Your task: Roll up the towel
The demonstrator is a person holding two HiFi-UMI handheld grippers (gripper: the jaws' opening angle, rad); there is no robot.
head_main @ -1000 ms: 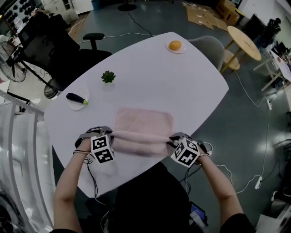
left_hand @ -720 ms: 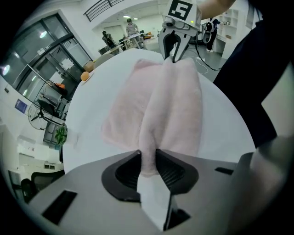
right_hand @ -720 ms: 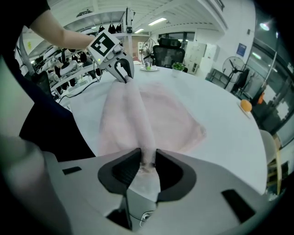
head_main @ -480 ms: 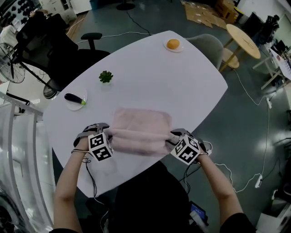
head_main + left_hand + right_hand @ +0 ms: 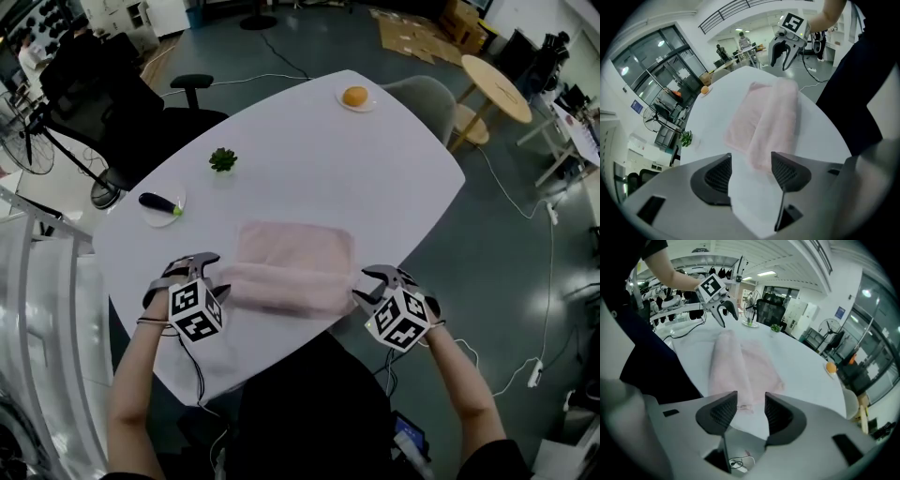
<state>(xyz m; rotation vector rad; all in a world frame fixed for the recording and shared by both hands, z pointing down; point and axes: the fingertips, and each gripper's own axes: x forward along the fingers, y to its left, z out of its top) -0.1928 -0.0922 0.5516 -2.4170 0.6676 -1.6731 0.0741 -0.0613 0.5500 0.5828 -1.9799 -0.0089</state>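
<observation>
Since the earlier frame both grippers are up off the roll's ends, the left gripper [image 5: 210, 276] and right gripper [image 5: 368, 284] with jaws just opened and empty, leaving the pink towel [image 5: 295, 267] about half rolled near the desk [image 5: 375, 169] edge, its far half still flat.

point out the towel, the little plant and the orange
towel [image 5: 295, 251], head view, on its flat, unrolled part
plant [image 5: 223, 159], head view, on the green leaves
orange [image 5: 354, 96], head view, on the middle of the fruit
</observation>
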